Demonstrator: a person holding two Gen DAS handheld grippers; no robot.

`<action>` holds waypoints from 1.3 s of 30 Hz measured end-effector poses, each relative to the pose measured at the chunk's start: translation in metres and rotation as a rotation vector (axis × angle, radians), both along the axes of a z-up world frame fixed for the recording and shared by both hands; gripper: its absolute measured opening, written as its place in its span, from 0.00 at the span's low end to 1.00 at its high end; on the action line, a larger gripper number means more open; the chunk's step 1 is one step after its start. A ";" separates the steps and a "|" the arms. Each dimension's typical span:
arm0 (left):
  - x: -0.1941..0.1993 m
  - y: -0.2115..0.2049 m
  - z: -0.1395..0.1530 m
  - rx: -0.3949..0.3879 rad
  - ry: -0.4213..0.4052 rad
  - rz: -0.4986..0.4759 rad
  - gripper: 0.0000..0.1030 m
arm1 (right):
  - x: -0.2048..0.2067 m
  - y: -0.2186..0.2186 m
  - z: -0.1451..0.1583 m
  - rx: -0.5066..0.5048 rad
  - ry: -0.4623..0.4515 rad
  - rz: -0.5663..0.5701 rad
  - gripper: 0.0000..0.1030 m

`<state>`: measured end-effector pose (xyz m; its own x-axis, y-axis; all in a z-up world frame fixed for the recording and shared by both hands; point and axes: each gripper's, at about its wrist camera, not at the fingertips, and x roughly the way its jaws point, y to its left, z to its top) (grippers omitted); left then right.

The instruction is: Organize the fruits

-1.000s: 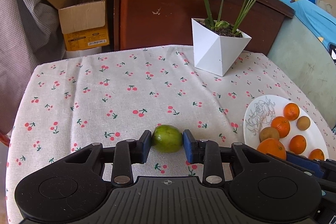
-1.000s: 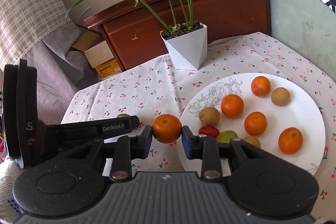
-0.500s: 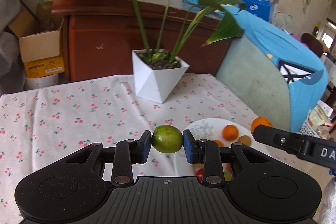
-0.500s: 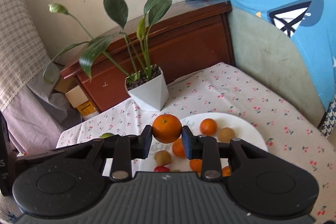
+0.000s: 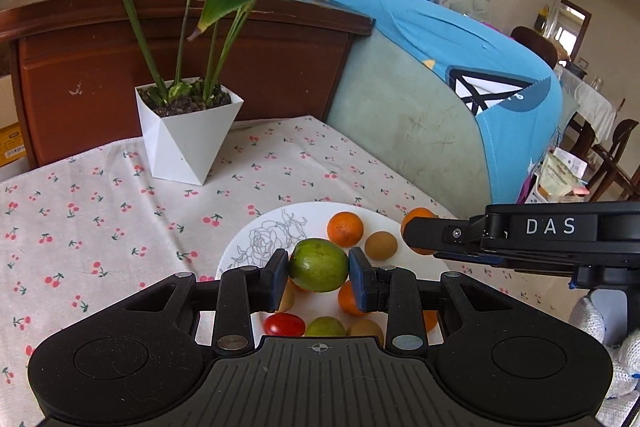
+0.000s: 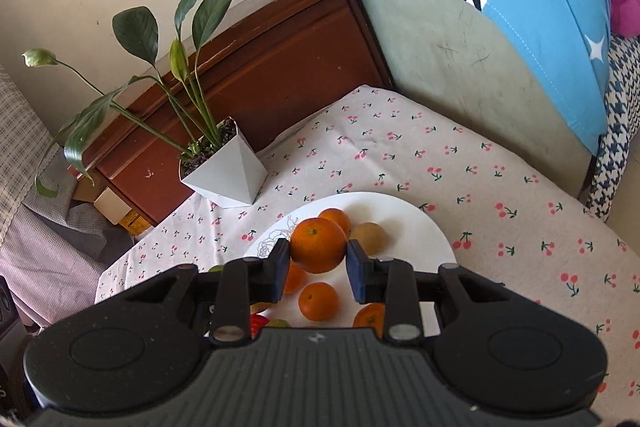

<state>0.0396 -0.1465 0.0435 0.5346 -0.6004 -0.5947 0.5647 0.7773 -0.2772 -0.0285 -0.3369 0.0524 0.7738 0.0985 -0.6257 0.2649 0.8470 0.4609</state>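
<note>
My left gripper [image 5: 318, 266] is shut on a green fruit [image 5: 318, 265] and holds it above the white plate [image 5: 260, 239]. The plate carries several oranges, brown kiwis, a red tomato [image 5: 284, 324] and another green fruit [image 5: 325, 327]. My right gripper [image 6: 318, 258] is shut on an orange [image 6: 317, 245] above the same plate [image 6: 412, 223]. In the left wrist view the right gripper's body comes in from the right, with its orange [image 5: 418, 219] partly hidden behind a finger.
A white angular pot [image 5: 188, 135] with a leafy plant stands on the cherry-print tablecloth [image 5: 100, 211] behind the plate. A brown wooden cabinet [image 5: 260, 67] and a chair draped in blue cloth [image 5: 460, 75] border the table.
Both grippers have moved right and forward over the plate, each still gripping its fruit. The plate now lies directly under both.
</note>
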 end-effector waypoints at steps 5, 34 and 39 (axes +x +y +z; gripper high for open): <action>0.001 -0.006 -0.008 0.013 0.022 -0.006 0.29 | 0.005 -0.002 -0.010 0.038 0.031 -0.022 0.30; -0.017 -0.005 0.016 0.079 0.027 0.039 0.71 | -0.002 0.002 -0.004 -0.013 0.055 -0.088 0.42; -0.022 0.001 0.022 0.091 0.029 0.056 0.76 | -0.005 0.007 0.007 -0.035 0.056 -0.103 0.45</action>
